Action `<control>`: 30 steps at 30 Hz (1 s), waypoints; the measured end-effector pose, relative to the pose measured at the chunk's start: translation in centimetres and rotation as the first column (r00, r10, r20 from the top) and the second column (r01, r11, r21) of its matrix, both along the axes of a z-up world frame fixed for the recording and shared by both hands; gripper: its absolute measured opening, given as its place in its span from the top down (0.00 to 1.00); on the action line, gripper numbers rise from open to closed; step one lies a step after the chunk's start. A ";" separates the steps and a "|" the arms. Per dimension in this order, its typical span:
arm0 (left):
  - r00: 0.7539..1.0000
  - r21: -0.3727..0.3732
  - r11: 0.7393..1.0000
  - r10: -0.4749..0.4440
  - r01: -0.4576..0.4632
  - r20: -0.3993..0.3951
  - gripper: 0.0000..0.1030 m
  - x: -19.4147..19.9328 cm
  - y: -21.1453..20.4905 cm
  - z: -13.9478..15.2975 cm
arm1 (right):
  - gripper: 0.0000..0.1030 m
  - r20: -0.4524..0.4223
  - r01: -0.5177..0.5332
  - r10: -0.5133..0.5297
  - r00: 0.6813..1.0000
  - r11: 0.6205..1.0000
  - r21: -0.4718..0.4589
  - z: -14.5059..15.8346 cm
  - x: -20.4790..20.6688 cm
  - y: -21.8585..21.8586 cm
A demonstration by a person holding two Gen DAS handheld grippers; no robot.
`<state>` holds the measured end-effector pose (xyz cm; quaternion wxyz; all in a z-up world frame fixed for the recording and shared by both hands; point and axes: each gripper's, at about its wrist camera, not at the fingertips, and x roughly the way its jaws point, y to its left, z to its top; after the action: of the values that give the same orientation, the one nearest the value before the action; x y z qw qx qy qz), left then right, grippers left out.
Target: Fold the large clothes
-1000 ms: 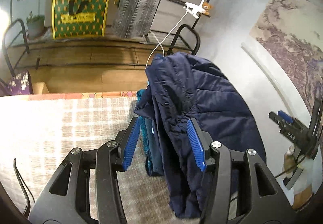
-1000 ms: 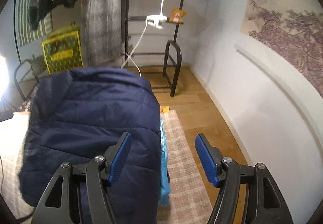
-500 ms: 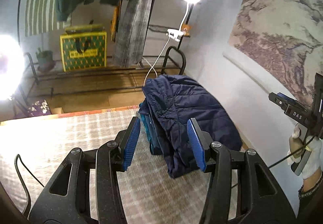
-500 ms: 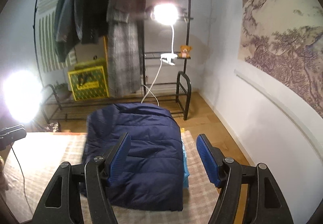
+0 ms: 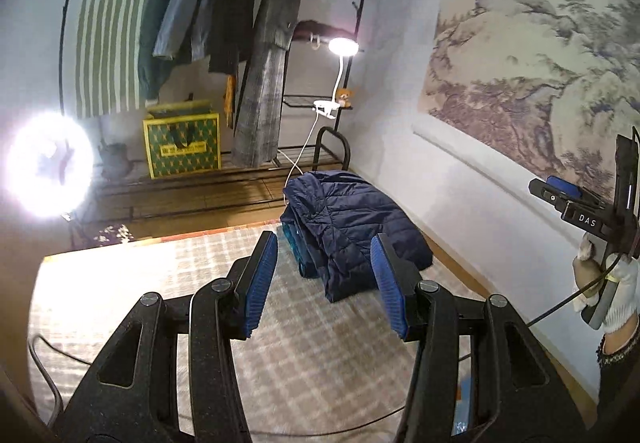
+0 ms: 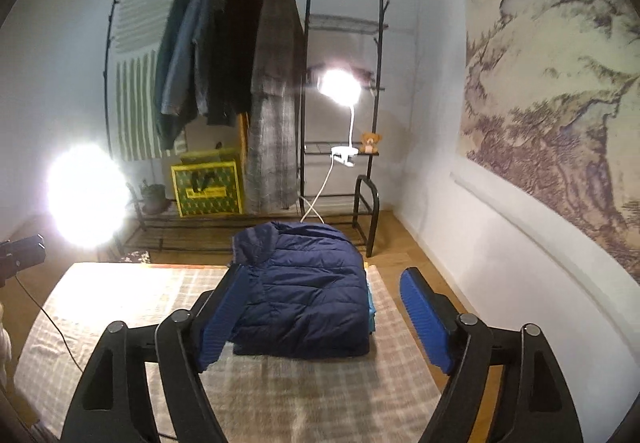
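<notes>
A folded navy quilted jacket point(image 5: 352, 227) lies on top of a teal folded garment point(image 5: 298, 251) at the far right corner of the checked beige rug point(image 5: 160, 283). It also shows in the right wrist view point(image 6: 308, 291), with the teal edge point(image 6: 371, 313) under it. My left gripper point(image 5: 322, 283) is open and empty, raised well back from the jacket. My right gripper point(image 6: 324, 317) is open and empty, also held above and behind the pile. The right gripper shows at the right edge of the left wrist view point(image 5: 592, 219).
A black clothes rack point(image 6: 308, 83) with several hanging coats stands against the far wall, with a green and yellow bag point(image 6: 208, 189) on its low shelf. A clip lamp point(image 6: 340, 87) and a bright ring light point(image 6: 86, 195) glare. The right wall point(image 6: 480, 243) runs close beside the rug.
Both grippers have pulled back and up from the jacket pile, which now looks smaller and farther away. The jacket lies as it was left.
</notes>
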<state>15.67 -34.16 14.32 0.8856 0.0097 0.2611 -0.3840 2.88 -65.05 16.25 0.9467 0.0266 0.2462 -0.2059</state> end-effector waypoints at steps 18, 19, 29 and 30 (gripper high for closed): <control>0.999 0.070 0.997 -0.015 0.013 0.031 0.29 -14.8 8.9 -1.5 | 0.10 0.039 0.016 -0.017 0.999 1.000 0.022 0.0 -14.6 8.1; 1.000 0.067 0.998 -0.018 0.016 0.016 0.28 -15.2 9.1 -2.2 | 0.08 0.033 0.020 -0.021 0.999 1.000 0.014 -0.5 -14.8 8.5; 0.991 0.083 0.995 0.040 -0.051 0.130 0.02 -19.0 9.5 -4.7 | 0.00 0.012 0.000 0.001 1.000 0.998 -0.055 -3.9 -16.0 13.5; 0.989 0.071 0.996 0.045 -0.056 0.140 0.00 -19.3 9.6 -4.7 | 0.00 0.012 -0.006 0.007 1.000 0.999 -0.044 -4.2 -15.9 13.7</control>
<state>-3.65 -24.55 9.65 0.9100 0.0628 0.2135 -0.3498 -13.03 -51.34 12.06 0.9492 0.0063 0.2358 -0.2082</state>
